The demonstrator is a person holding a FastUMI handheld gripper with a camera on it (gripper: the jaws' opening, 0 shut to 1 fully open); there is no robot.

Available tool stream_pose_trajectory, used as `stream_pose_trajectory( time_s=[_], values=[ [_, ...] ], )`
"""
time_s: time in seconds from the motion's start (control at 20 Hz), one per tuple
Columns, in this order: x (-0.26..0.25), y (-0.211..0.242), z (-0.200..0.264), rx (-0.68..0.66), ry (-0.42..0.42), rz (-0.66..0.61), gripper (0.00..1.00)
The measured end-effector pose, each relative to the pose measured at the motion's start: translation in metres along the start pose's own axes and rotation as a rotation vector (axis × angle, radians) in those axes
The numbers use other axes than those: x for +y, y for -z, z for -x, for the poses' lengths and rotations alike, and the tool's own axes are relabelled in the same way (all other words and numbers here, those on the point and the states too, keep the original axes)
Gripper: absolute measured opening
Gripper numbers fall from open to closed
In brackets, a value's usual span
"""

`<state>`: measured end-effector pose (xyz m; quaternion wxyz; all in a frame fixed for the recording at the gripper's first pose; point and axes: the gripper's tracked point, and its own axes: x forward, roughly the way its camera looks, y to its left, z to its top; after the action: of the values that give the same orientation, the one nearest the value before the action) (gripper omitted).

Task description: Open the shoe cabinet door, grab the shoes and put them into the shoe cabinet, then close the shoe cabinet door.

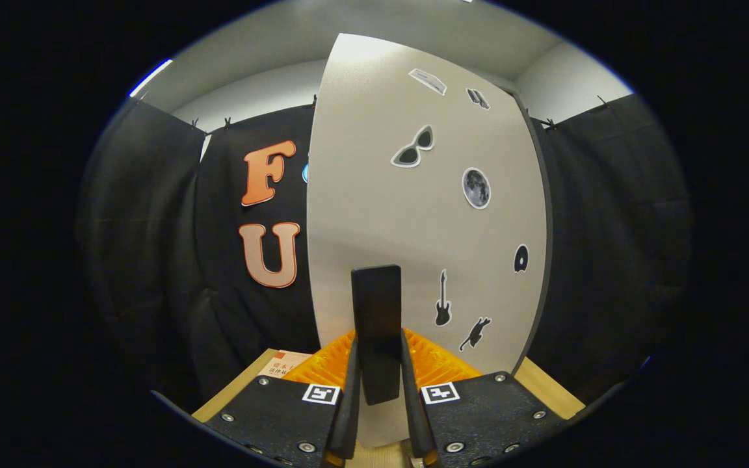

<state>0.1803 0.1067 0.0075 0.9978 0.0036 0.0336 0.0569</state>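
- My camera sits on the gripper (378, 390) I'm holding and looks forward along its two fingers.
- It faces the pale cabinet door (426, 214) almost square on and very close, with the door's dark handle (376, 325) standing upright right between the fingers.
- The fisheye lens bends the door's edges outward and takes in the booth's black cloth wall (153, 260) on both sides.
- A wooden table (543, 383) shows low, beside the fingers.

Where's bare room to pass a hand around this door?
Tongs shut on the door handle, tight against the stickered cabinet door. Bare wooden surface shows right of the door; left, a paper card crowds it.
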Motion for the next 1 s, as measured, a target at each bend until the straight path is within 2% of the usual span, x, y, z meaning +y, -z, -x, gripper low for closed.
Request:
stream_pose_trajectory(
  time_s=[0.4, 1.0],
  values=[
    [-0.014, 0.002, 0.018, 0.01, 0.019, -0.003, 0.31],
    [-0.046, 0.005, 0.041, 0.025, 0.091, -0.01, 0.31]
  ],
)
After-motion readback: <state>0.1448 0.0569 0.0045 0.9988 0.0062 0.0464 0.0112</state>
